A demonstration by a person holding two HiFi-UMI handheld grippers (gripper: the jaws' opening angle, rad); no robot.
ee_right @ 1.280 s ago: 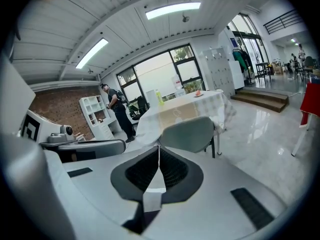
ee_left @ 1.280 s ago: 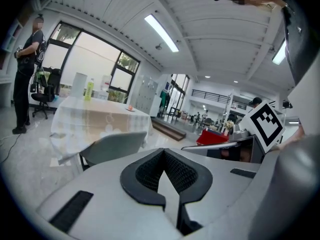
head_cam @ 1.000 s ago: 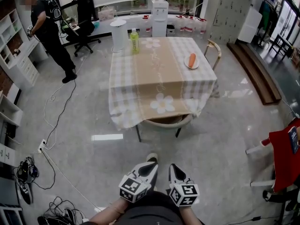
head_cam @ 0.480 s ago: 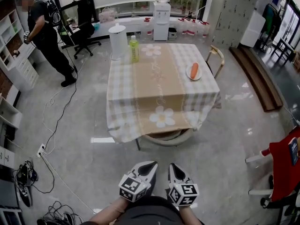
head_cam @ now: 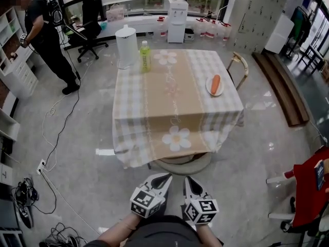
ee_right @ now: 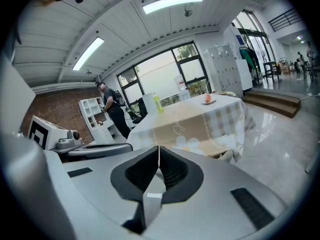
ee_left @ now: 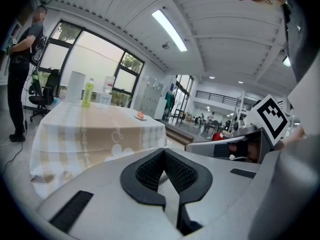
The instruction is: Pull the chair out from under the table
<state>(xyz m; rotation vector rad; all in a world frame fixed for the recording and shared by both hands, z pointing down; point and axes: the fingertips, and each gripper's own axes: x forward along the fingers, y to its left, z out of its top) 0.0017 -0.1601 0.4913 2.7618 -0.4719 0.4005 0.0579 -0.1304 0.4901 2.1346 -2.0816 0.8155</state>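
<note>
A chair (head_cam: 184, 164) with a curved pale backrest is tucked under the near edge of the table (head_cam: 134, 118), half hidden by the checked cloth with daisy prints. My left gripper (head_cam: 163, 179) and right gripper (head_cam: 189, 183) are held side by side low in the head view, a short way in front of the chair and apart from it. Both point at the table. In the left gripper view the jaws (ee_left: 163, 151) are shut with nothing between them. The right gripper (ee_right: 159, 149) is shut and empty too, with the table (ee_right: 200, 121) ahead of it.
On the table stand a green bottle (head_cam: 145, 55) and a plate with an orange item (head_cam: 215, 85). A second chair (head_cam: 240, 66) sits at the table's far right side. A person (head_cam: 43, 35) stands far left, cables (head_cam: 51, 138) trail on the floor, and a red-draped chair (head_cam: 308, 189) stands at the right.
The table and chair have come nearer in the head view as I moved toward them. Both grippers kept their pose, side by side and shut.
</note>
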